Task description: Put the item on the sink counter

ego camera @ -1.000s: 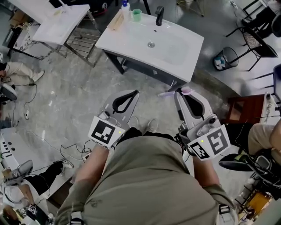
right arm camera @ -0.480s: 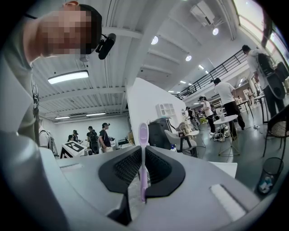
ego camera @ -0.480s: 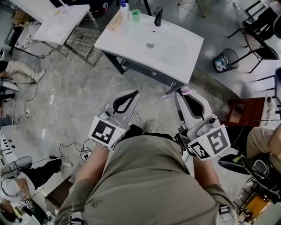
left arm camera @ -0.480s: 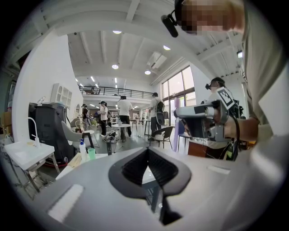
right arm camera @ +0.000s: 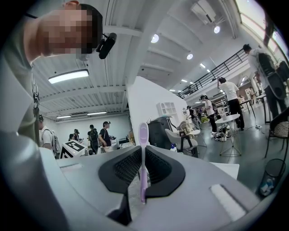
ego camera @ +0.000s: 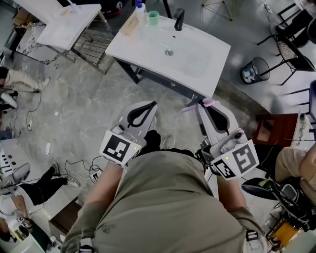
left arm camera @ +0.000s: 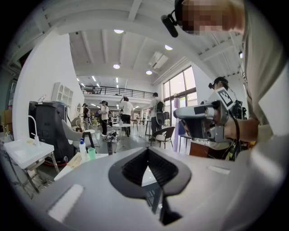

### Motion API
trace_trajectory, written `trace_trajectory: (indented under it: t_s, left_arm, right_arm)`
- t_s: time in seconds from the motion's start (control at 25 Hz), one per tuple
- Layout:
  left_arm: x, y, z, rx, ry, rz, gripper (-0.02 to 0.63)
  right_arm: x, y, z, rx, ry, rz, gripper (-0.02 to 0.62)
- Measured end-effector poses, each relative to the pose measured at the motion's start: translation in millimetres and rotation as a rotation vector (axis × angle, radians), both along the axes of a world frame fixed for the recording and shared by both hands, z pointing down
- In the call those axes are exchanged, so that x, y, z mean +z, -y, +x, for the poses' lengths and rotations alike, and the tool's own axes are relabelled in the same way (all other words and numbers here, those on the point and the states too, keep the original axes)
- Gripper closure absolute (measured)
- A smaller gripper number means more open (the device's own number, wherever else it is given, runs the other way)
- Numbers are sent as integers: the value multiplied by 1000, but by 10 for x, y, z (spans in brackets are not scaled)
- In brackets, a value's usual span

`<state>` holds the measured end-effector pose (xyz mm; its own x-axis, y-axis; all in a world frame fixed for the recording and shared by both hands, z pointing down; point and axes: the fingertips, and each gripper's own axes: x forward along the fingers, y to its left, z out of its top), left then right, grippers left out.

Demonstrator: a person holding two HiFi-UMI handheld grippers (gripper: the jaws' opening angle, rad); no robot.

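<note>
Right hand-held gripper point(right arm camera: 143, 155) pinching a purple toothbrush point(right arm camera: 143, 131), carried in the air | left hand-held gripper point(left arm camera: 148, 153) pressed together, empty | sink counter point(ego camera: 212, 62) ahead, well apart | toothbrush looks light, stiff, slick: best held by the handle.

There are two grippers: the left gripper point(ego camera: 148, 106) and the right gripper point(ego camera: 203, 105). One toothbrush point(right arm camera: 143, 153) is between the right gripper's jaws. Ahead of both are two sinks, the near sink point(ego camera: 197, 64) and the far sink point(ego camera: 64, 29), one faucet point(ego camera: 178, 19), one green cup point(ego camera: 153, 17), one bottle point(ego camera: 140, 9) and one bin point(ego camera: 253, 70).
</note>
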<state>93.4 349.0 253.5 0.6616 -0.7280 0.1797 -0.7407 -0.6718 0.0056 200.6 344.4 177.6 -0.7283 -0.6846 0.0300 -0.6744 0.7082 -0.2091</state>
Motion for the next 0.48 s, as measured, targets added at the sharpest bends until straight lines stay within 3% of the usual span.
trace_trajectory:
  t_s: [0.28, 0.48]
  left_arm:
    - [120, 198, -75, 3, 17, -5, 600]
    - [113, 421, -79, 8, -19, -27, 600]
  right_arm:
    - [69, 207, -64, -3, -7, -12, 558]
    - [132, 440, -118, 3, -12, -22, 558]
